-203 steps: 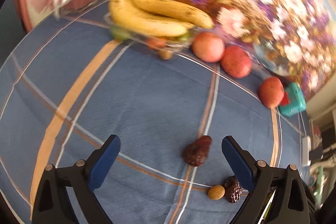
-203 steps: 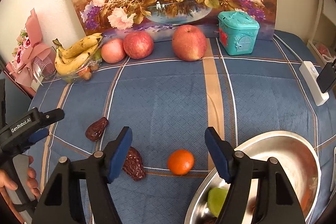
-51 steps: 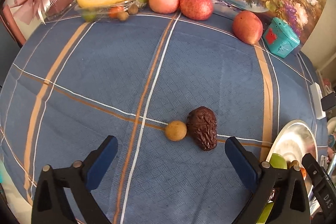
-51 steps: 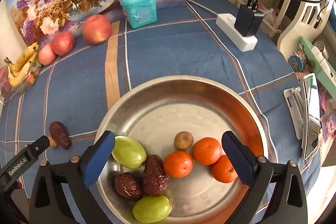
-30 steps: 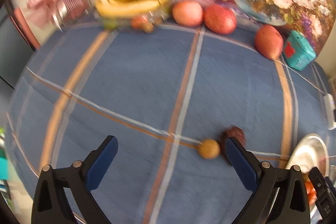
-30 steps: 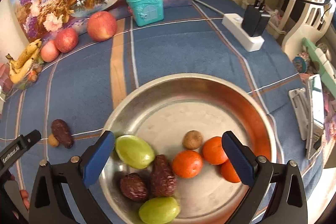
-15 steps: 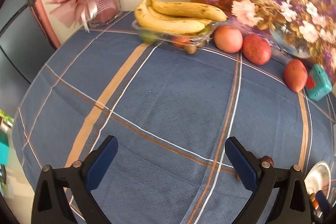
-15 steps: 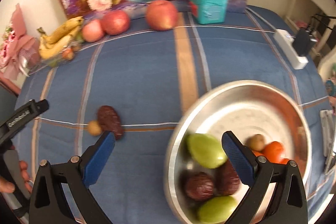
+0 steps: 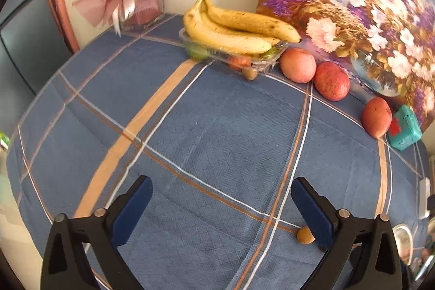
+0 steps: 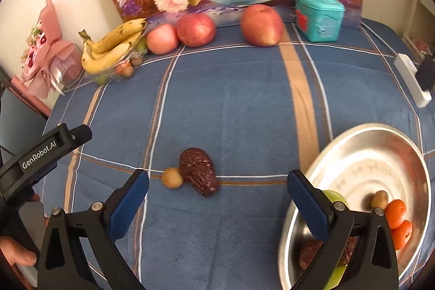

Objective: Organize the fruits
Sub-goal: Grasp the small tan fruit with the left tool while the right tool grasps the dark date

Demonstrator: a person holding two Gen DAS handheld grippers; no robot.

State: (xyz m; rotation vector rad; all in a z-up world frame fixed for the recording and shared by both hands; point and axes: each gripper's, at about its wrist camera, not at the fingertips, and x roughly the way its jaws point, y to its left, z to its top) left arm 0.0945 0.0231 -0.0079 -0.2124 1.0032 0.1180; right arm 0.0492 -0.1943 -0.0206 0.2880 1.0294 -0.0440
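Swung away from the metal bowl (image 10: 361, 143) since 1.7 s ago, the right gripper (image 10: 217, 190) is now held above the blue plaid cloth (image 10: 231, 105), jaws spread wide and empty, with the wrinkled date (image 10: 199, 170) and the small tan fruit (image 10: 171, 177) touching each other just ahead between them. Left gripper (image 9: 221, 204) is likewise held wide open with nothing gripped, the tan fruit seen just beside its right finger (image 9: 312, 211). Oranges (image 10: 395, 214), a green fruit (image 10: 335, 197) and more dates are seen in the bowl at right.
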